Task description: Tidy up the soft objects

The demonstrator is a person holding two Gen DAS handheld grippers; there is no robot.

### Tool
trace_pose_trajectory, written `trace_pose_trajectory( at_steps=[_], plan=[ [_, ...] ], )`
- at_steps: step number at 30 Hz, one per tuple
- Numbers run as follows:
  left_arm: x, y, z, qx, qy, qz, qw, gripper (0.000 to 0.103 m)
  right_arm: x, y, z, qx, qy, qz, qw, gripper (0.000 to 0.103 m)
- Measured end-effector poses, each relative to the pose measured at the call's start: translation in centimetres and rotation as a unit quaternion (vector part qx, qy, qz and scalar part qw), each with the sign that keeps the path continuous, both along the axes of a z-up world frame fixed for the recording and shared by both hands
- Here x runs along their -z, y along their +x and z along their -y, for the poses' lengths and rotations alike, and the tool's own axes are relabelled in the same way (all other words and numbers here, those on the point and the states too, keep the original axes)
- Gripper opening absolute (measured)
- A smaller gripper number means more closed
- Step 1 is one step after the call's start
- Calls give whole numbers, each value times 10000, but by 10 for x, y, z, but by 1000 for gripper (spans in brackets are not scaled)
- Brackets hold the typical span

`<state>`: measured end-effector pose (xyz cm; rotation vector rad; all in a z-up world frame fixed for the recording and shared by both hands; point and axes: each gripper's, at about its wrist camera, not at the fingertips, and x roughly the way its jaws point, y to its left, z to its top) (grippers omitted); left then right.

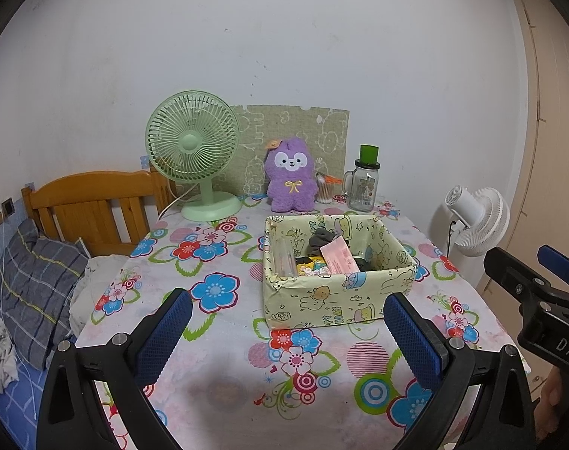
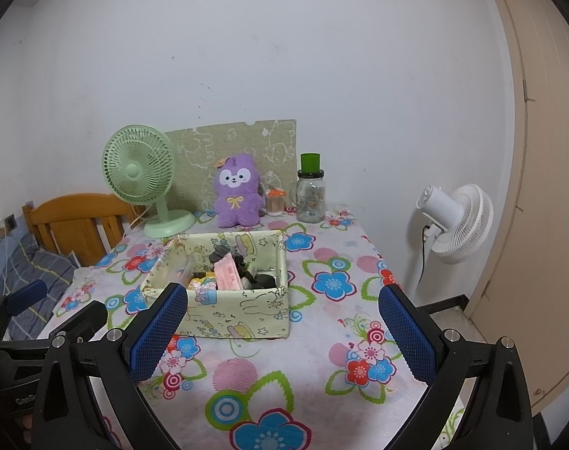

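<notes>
A purple plush toy sits upright at the back of the flowered table, against a patterned board. In front of it stands a pale yellow cartoon-print box holding dark socks, a pink packet and small items. My left gripper hangs open above the near table, short of the box, with nothing between its blue pads. My right gripper is open too, empty, just right of the left one.
A green desk fan stands back left. A glass jar with a green cap and a small cotton-swab container stand back right. A white floor fan is off the table's right edge; a wooden bed lies left.
</notes>
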<state>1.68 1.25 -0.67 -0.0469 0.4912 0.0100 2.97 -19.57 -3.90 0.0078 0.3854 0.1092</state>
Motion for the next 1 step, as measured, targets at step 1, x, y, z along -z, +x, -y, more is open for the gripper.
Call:
trace_pose_trajectory(
  at_steps=[1],
  plan=[
    [0,1,-1,4,-8,-1,10000,103,0,1,0,5,-8,-3,10000,103]
  ],
)
